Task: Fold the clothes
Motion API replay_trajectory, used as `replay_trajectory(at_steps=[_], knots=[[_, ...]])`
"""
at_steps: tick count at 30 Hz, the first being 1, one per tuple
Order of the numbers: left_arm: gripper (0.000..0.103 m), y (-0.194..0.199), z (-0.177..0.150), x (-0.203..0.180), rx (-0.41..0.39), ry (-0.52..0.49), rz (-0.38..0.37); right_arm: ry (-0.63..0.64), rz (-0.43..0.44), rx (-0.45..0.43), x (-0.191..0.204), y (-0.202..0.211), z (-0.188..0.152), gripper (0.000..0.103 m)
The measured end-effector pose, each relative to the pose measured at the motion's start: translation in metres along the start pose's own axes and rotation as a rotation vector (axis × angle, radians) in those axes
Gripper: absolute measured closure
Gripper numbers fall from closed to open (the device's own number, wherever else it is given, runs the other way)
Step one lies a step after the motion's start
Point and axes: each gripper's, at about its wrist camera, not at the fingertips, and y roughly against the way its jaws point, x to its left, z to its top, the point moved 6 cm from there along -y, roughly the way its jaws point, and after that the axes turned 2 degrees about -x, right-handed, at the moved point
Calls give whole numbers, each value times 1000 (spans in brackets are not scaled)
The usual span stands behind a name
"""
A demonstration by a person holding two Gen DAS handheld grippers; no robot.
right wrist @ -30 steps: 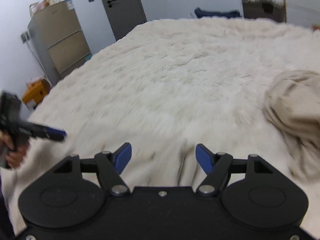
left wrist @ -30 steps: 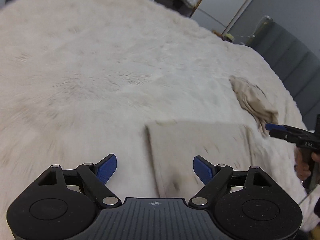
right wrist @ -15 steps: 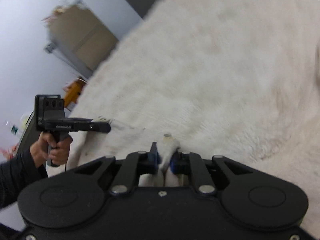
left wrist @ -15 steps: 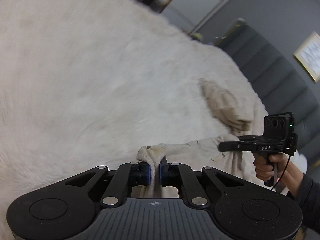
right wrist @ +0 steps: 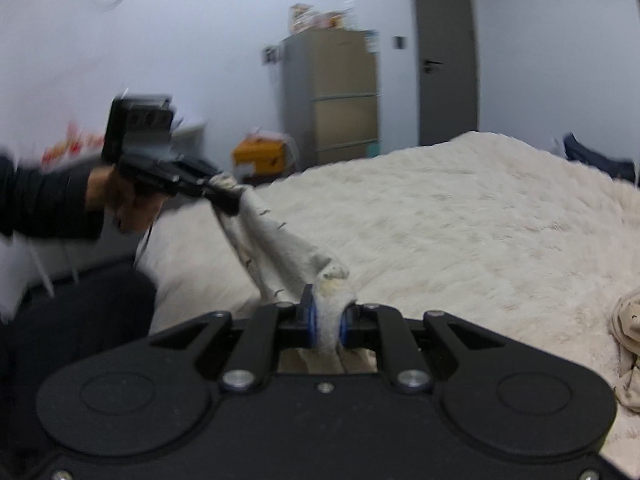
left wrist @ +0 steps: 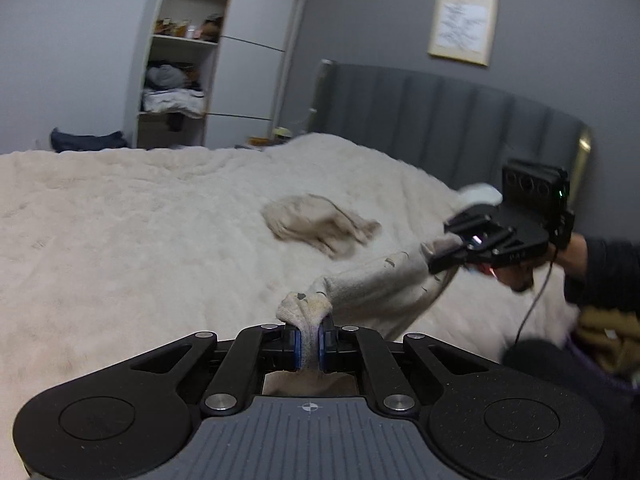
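My left gripper (left wrist: 309,346) is clamped tight on a bunched corner of the pale grey garment (left wrist: 372,292), blue pads (left wrist: 295,345) pinching the cloth w/ a wad sticking up above them. My right gripper (right wrist: 328,326) is likewise closed on the other corner, cloth squeezed between its pads (right wrist: 311,325) and hanging down behind them. The garment (right wrist: 276,256) is stretched in the air btwn the two tools, lifted off the bed, sagging a bit in the middle; small dark marks dot the fabric.

In the left view my right hand (left wrist: 520,276), dark sleeve behind it, holds the other tool over at the right edge of the bed. In the right view my left hand (right wrist: 132,200) does the same on the left side, blurred.

Under and beyond the garment is the fluffy cream blanket (left wrist: 120,232) covering the bed. A second, beige garment (left wrist: 320,224) lies crumpled on it, well apart from the held one; its edge also shows at the right of the right view (right wrist: 626,344).

Further back: grey padded headboard (left wrist: 440,120), open shelf unit (left wrist: 176,76) w/ clothes piled in, framed picture (left wrist: 462,26) on the wall. Other way: tall cabinet (right wrist: 336,96), grey door (right wrist: 444,52), orange box (right wrist: 258,156) on the floor.
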Motion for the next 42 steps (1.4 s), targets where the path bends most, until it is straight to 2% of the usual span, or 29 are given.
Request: replay_trajectory(at_steps=[3,4,6,8,9,10,11,12,13,14,16,17,18,20,21,22,25,27,29,30,31,32,33,34,36,37,40,41,42], knots=[[98,1,-46,-35,109,-59,-53,147,28,111,61,-4,-47,93],[97,0,-50,-38,121,-65,-56,164,33,136,70,-5,-58,93],[93,-10,-88,-58,299,-117,-76,293,52,243,102,-16,-92,89],[89,-11,-108,-66,386,-184,-44,370,53,319,117,-18,-109,82],[85,-9,-108,-66,388,-177,-43,382,62,342,120,-18,-112,77],[77,-3,-99,-59,362,-107,-55,370,86,367,123,-12,-112,68],[68,1,-89,-53,338,-37,-76,342,94,362,121,-8,-107,63],[45,5,-79,-46,314,33,-96,316,98,353,120,-5,-104,56],[30,7,-71,-42,292,79,-117,238,113,328,114,3,-94,54],[27,15,-49,-24,198,194,-134,168,131,306,108,8,-85,53],[25,18,-35,-13,147,279,-155,9,166,242,91,18,-67,49],[24,18,-26,-2,118,334,-178,-51,135,196,78,17,-60,48],[24,9,-22,16,122,399,-106,-106,98,151,65,16,-53,46],[26,-11,-25,46,170,524,27,-164,-35,125,39,1,-48,45],[32,-22,-30,57,213,583,76,-205,-112,138,24,-9,-52,45],[42,-40,-41,71,267,675,131,-235,-141,144,16,-14,-57,45],[44,-69,-53,84,338,794,120,-464,-228,135,-20,-41,-77,46],[44,-90,-57,92,368,860,108,-666,-287,125,-42,-50,-91,50],[44,-111,-56,94,409,893,107,-903,-325,67,-63,-53,-108,51],[55,-114,-54,95,407,891,111,-943,-324,65,-66,-51,-111,53],[82,-117,-52,96,403,888,114,-1016,-295,67,-69,-55,-118,65],[96,-114,-51,96,394,894,110,-1049,-270,76,-69,-62,-121,79],[98,-111,-50,95,384,901,106,-1068,-251,79,-69,-67,-122,96],[100,-111,-50,96,381,901,108,-1088,-225,49,-70,-68,-118,97],[101,-99,-39,113,289,917,104,-1105,-195,-4,-71,-71,-115,98],[101,-92,-36,119,262,942,96,-1090,-198,-73,-74,-66,-107,98],[103,-73,-46,152,141,1088,52,-1089,-223,-147,-85,-64,-106,99],[103,-76,-73,175,172,1118,156,-1063,-260,-115,-88,-71,-110,98],[103,-77,-85,185,197,1127,221,-1032,-299,-77,-91,-80,-114,98]])
